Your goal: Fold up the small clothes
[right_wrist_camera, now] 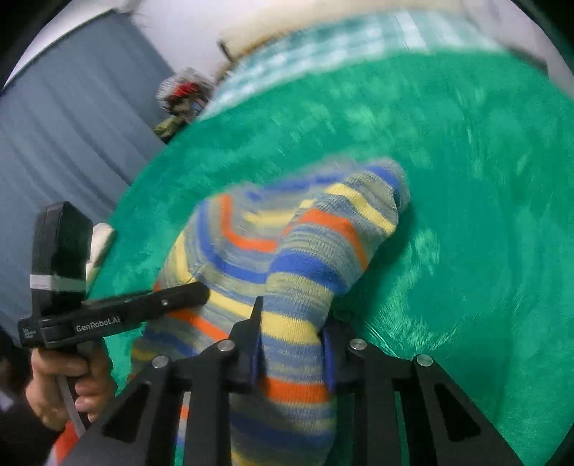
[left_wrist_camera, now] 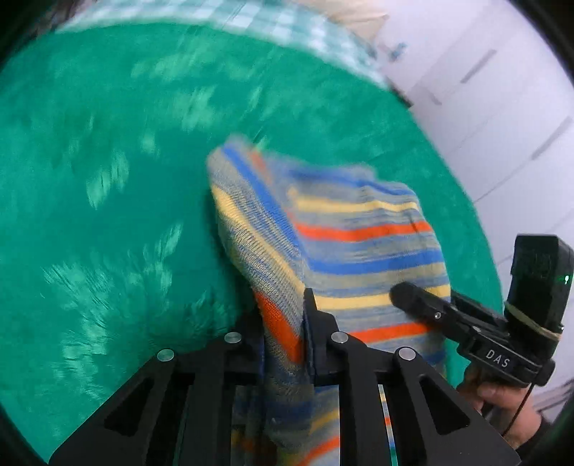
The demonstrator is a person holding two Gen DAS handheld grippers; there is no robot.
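A small knitted garment with blue, yellow, orange and grey stripes (left_wrist_camera: pixel 358 243) hangs lifted above a green fleece blanket (left_wrist_camera: pixel 107 179). My left gripper (left_wrist_camera: pixel 285 322) is shut on one bunched edge of it. My right gripper (right_wrist_camera: pixel 292 322) is shut on another edge of the same striped garment (right_wrist_camera: pixel 287 251). The right gripper also shows in the left wrist view (left_wrist_camera: pixel 409 294) at the cloth's right side; the left gripper shows in the right wrist view (right_wrist_camera: pixel 193 290) at the cloth's left side. The cloth sags between the two grips. Both views are motion-blurred.
The green blanket (right_wrist_camera: pixel 466 215) covers the work surface. A teal-and-white checked cloth (left_wrist_camera: pixel 251 18) lies along its far edge. White cabinet doors (left_wrist_camera: pixel 484 89) stand at the right. A grey curtain (right_wrist_camera: pixel 71 143) and a small cluttered pile (right_wrist_camera: pixel 183 100) are at the left.
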